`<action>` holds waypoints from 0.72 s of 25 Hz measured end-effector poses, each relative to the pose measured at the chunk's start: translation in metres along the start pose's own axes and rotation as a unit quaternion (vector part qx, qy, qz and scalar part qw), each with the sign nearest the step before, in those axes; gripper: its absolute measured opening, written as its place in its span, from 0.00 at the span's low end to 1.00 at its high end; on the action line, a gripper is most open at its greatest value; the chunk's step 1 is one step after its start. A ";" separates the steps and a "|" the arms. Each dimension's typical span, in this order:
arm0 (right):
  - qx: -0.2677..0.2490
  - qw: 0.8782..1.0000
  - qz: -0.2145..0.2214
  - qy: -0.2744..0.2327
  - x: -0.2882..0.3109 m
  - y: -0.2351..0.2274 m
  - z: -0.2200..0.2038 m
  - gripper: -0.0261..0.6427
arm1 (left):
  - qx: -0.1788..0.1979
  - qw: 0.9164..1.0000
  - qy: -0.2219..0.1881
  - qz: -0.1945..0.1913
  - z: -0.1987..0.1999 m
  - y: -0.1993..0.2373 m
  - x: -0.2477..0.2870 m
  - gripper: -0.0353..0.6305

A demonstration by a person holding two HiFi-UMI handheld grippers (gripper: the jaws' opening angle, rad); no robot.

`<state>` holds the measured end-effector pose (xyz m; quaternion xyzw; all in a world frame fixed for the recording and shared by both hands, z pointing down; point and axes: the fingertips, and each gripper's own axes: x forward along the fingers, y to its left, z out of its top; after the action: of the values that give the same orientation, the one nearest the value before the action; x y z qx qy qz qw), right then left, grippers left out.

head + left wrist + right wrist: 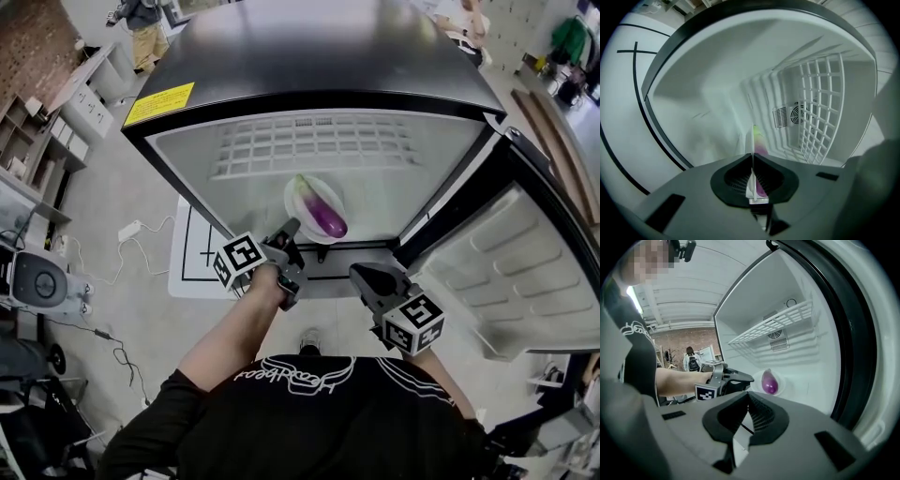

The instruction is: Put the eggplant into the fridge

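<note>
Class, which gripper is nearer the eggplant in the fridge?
Left. The left gripper grips the rim of the plate holding the eggplant. The right gripper hangs back at the fridge's front edge, apart from both.

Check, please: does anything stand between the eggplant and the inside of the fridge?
Nothing visible does. The fridge door stands open, and the eggplant, on a white plate held by the left gripper, is already past the opening, under the wire shelf.

I see a grey floor (103, 202); a brick wall (36, 45) at upper left; shelving (33, 150) below it; a black-lined white mat (192, 255).
</note>
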<state>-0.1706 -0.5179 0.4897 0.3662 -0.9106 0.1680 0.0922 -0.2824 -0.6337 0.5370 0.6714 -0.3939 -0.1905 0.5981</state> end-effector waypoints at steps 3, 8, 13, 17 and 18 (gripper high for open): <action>-0.001 1.000 -0.002 0.001 0.003 0.000 0.004 0.05 | -0.003 1.000 0.000 0.010 0.003 0.006 0.008 0.08; -0.003 1.000 -0.015 0.004 0.005 -0.003 0.006 0.05 | 0.009 1.000 0.001 0.023 0.004 0.010 0.022 0.08; 0.003 1.000 -0.029 0.003 0.006 -0.009 0.004 0.05 | 0.014 0.999 0.001 0.045 0.007 0.018 0.032 0.08; 0.007 0.999 -0.034 0.000 0.011 -0.012 0.003 0.05 | 0.007 0.998 0.000 0.057 0.009 0.024 0.036 0.08; 0.007 0.999 -0.035 0.000 0.011 -0.012 0.002 0.05 | 0.005 0.998 0.001 0.060 0.010 0.025 0.037 0.08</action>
<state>-0.1703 -0.5341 0.4939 0.3983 -0.8960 0.1716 0.0956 -0.2738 -0.6675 0.5669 0.6495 -0.4338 -0.1522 0.6056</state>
